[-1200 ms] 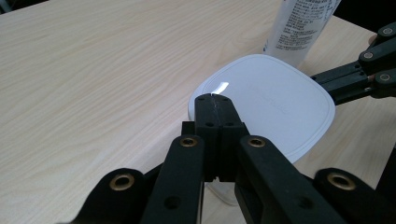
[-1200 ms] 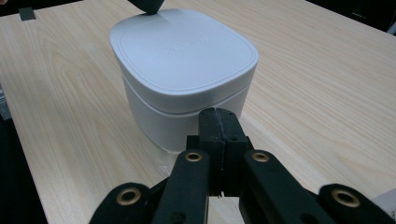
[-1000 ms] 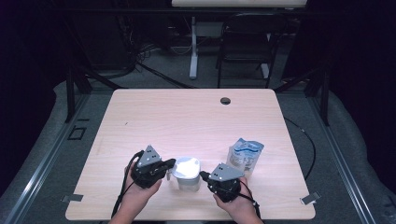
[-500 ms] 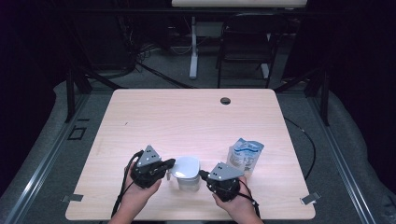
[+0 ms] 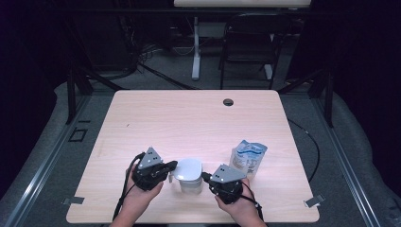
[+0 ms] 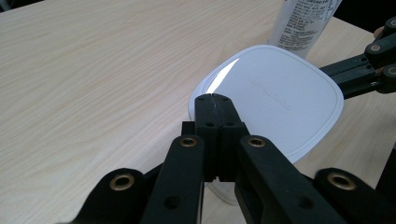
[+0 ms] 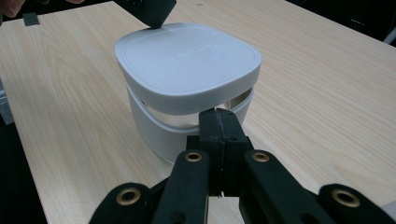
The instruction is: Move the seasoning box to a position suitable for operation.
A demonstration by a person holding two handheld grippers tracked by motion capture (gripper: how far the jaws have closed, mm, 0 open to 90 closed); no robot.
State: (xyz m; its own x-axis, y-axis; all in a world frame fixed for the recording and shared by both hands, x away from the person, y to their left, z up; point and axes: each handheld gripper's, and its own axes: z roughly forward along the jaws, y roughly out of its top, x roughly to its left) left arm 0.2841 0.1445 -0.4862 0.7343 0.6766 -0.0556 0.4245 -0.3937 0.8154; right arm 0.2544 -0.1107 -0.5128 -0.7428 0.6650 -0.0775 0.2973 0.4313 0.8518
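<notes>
At the near edge of the counter, the left tool is held with jaws together against the lid of the white container. The right tool, also closed, is set at the opposite side. Equal, steady pressure is judged necessary, lest the container tip toward the pouch just beside it.

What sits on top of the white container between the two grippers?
A white lid covers the white container, with the left gripper tip at its edge. The inside is hidden by the lid.
</notes>
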